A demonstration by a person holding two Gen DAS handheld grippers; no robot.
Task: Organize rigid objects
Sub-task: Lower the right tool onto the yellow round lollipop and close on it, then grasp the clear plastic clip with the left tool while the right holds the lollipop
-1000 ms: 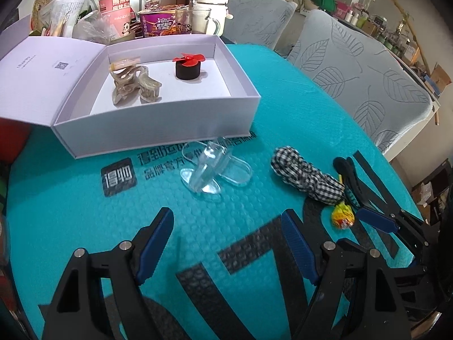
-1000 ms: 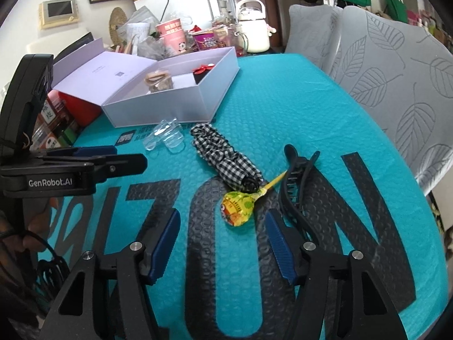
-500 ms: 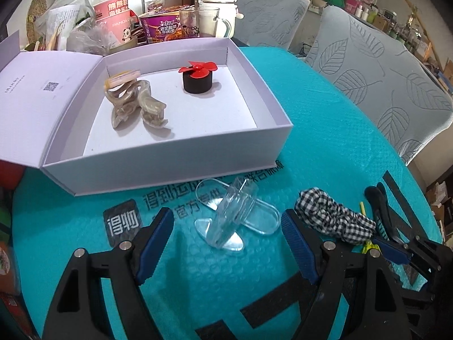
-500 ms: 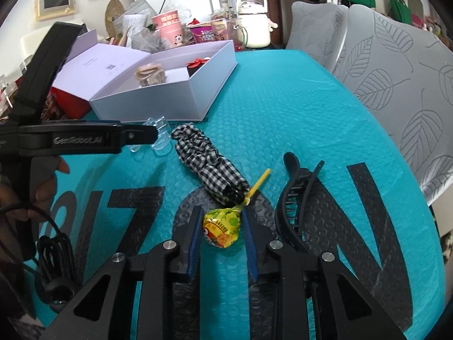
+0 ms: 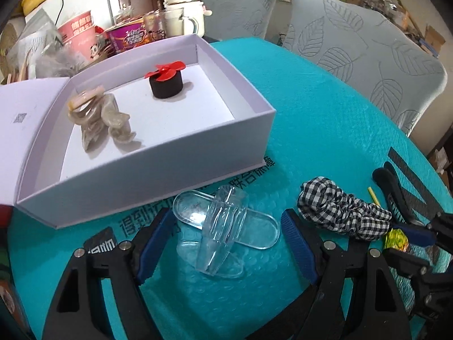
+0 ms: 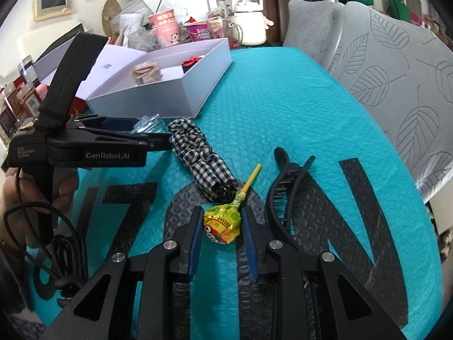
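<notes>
A clear plastic hair clip [image 5: 223,229] lies on the teal mat in front of the open white box [image 5: 249,141]. My left gripper [image 5: 226,240] is open, its fingers on either side of the clear clip. The box holds a beige claw clip [image 5: 99,119] and a black piece with a red flower [image 5: 167,80]. My right gripper [image 6: 222,226] is shut on a yellow lollipop [image 6: 223,221] that rests on the mat. A black claw clip [image 6: 286,187] lies just right of it, a checkered scrunchie [image 6: 203,164] just behind.
Cups, a white kettle [image 6: 249,19] and clutter stand behind the box. Grey leaf-patterned chairs [image 6: 396,56] line the table's right side. The box lid [image 5: 25,113] lies open to the left. A black cable [image 6: 56,243] hangs near my left hand.
My left gripper moved forward until its open fingers flank the clear clip. My right gripper advanced and closed its fingers onto the lollipop.
</notes>
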